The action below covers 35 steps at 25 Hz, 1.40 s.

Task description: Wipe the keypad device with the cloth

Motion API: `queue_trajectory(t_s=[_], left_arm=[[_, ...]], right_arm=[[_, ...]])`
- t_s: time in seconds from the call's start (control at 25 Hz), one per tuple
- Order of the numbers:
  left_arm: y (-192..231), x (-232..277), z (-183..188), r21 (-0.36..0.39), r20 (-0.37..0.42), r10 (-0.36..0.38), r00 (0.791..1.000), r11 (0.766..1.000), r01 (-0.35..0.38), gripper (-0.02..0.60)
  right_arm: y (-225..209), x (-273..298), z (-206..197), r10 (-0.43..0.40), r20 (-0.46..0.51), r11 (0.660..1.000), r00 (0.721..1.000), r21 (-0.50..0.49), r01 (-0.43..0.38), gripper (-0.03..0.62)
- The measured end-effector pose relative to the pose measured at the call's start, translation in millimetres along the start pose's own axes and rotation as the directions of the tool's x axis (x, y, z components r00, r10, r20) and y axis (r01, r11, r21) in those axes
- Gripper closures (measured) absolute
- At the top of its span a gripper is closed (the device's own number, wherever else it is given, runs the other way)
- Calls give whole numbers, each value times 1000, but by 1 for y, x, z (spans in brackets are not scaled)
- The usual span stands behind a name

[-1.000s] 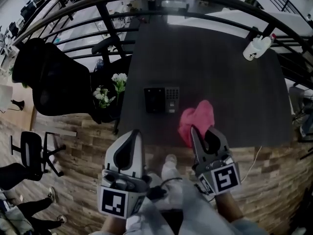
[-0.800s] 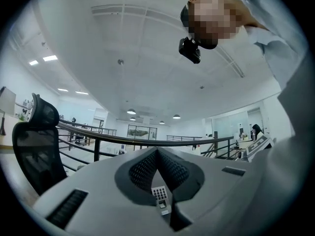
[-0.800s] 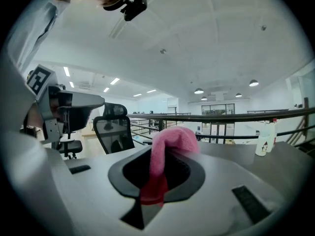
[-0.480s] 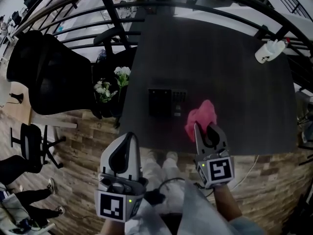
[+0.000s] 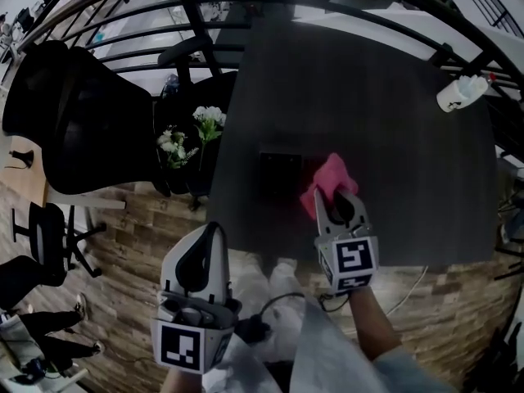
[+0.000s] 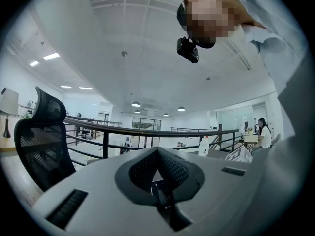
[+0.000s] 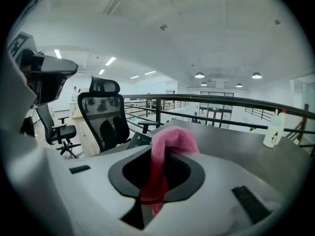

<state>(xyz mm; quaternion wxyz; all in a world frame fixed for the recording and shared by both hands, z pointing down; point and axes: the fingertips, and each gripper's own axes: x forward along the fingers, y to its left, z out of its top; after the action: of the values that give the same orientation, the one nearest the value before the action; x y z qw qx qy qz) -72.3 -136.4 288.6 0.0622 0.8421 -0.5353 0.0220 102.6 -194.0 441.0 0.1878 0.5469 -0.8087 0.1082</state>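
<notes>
**Cloth on keypad device**

Right gripper pinches the pink cloth, which drapes over the right side of the device on the desk. Left gripper is pressed together, empty, off the desk's near edge.

Pink cloth, black keypad device, dark grey table.

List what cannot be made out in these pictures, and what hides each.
Keypad device keys: head view, the cloth covers them.
Whether the cloth touches the device: head view, too steep to tell.
Bottle label: too small in every view.
The device in the left gripper view: the left hand-held gripper blocks it with its own body.
</notes>
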Motion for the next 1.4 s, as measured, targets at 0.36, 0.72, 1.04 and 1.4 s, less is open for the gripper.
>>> queue_trajectory(t_s=[0.36,0.72,1.04,1.4], left_arm=[[25,-5,-4,-20,4,43,999,999,-43,569],[38,-8,-5,-42,9,71,997,997,-71,569],[40,-9,-5,-48,9,84,996,995,-84,569],[42,-9,-9,-50,7,88,996,995,-88,569]], right_arm=[[13,46,1,17,-67,999,998,-26,-19,539],[46,68,3,102,-81,992,991,-71,-108,539],[87,81,-1,201,-137,959,970,-173,-223,539],[123,86,-26,265,-199,921,944,-238,-308,539]])
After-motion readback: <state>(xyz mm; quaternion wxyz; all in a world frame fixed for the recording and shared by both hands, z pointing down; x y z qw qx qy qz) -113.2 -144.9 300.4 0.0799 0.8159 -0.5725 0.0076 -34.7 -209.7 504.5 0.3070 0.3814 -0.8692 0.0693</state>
